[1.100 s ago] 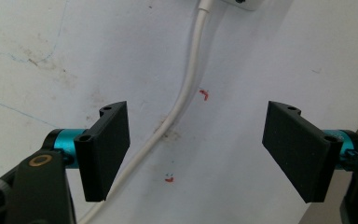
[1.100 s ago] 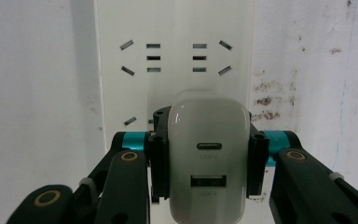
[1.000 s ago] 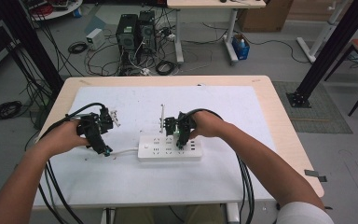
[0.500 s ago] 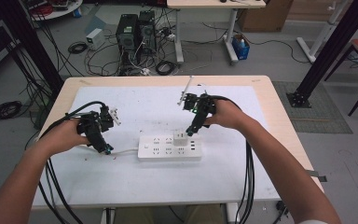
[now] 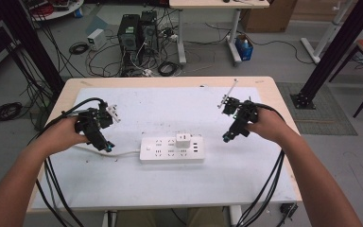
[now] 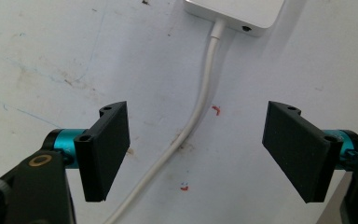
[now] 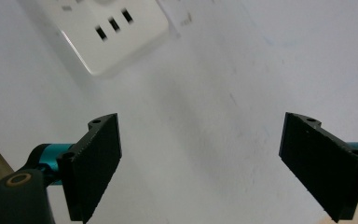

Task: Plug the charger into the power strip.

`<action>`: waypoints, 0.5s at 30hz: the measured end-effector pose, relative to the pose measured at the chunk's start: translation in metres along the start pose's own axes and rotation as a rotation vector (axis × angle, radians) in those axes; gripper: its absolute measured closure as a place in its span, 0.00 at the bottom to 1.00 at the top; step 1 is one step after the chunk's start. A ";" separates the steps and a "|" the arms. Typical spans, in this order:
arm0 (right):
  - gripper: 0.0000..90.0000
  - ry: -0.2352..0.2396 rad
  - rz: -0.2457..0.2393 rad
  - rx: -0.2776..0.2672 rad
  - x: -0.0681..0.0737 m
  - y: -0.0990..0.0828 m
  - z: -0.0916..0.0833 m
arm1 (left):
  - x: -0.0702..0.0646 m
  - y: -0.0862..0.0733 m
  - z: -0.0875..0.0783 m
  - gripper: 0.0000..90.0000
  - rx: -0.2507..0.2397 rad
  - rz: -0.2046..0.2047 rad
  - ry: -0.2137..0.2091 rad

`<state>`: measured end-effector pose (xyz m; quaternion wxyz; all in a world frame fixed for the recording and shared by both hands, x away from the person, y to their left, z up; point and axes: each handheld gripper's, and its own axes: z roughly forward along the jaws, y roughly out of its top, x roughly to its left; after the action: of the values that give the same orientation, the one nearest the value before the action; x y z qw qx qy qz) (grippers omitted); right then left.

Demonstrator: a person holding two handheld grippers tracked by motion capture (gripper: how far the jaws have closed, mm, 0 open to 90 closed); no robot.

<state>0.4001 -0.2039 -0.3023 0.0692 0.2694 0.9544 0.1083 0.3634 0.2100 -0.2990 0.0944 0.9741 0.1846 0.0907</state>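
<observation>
White counter (image 5: 123, 189) carries a white rectangular plastic power strip (image 5: 171, 149) with a white cube adapter (image 5: 184, 140) plugged in. Left tool (image 6: 196, 158) hangs released over the strip's white cord (image 6: 200, 112); right tool (image 7: 200, 163), jaws just opened and empty, sits right of the strip. Snagging that cord could drag the strip.

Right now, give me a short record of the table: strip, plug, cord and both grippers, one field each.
strip: white power strip lying flat on the white table, mid-table
plug: small white adapter seated in the strip's top
cord: white cord running from the strip's left end, lying between the left jaws
left gripper: open, over the cord, pads not pressing on it
right gripper: jaws just opened, nothing between them, off to the strip's right
</observation>
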 end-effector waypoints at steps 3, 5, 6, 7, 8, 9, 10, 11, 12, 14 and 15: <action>0.14 0.008 0.010 0.030 -0.001 -0.019 -0.001 | -0.001 0.000 -0.001 0.26 -0.002 0.006 0.001; 0.14 -0.015 0.011 0.039 0.000 -0.029 -0.003 | -0.002 0.001 -0.001 0.26 -0.005 0.009 0.001; 0.14 -0.015 0.006 0.037 0.000 -0.035 -0.004 | -0.003 0.002 -0.001 0.26 -0.008 0.010 0.002; 0.14 -0.016 0.006 0.037 0.000 -0.039 -0.006 | -0.003 0.002 -0.002 0.26 -0.009 0.011 0.002; 0.14 -0.019 0.006 0.037 -0.001 -0.043 -0.007 | -0.004 0.002 -0.002 0.26 -0.011 0.012 0.002; 0.14 -0.026 0.012 0.037 -0.001 -0.046 -0.008 | -0.004 0.003 -0.003 0.26 -0.011 0.013 0.004; 0.14 -0.026 0.023 0.039 -0.001 -0.048 -0.010 | -0.005 0.003 -0.003 0.26 -0.015 0.010 0.005; 0.14 -0.028 0.018 0.037 -0.001 -0.050 -0.011 | -0.005 0.003 -0.004 0.26 -0.013 0.013 0.005; 0.14 -0.027 0.022 0.037 0.000 -0.051 -0.012 | -0.005 0.003 -0.004 0.26 -0.012 0.012 0.007; 0.14 -0.024 0.021 0.037 0.002 -0.052 -0.012 | -0.005 0.004 -0.006 0.26 -0.008 0.013 0.010; 0.14 -0.022 0.015 0.039 0.003 -0.051 -0.012 | -0.005 0.004 -0.006 0.26 -0.010 0.014 0.014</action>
<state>0.3697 -0.2473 -0.3032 0.0735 0.2790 0.9535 0.0872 0.3588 0.2050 -0.2926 0.0973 0.9742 0.1779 0.0988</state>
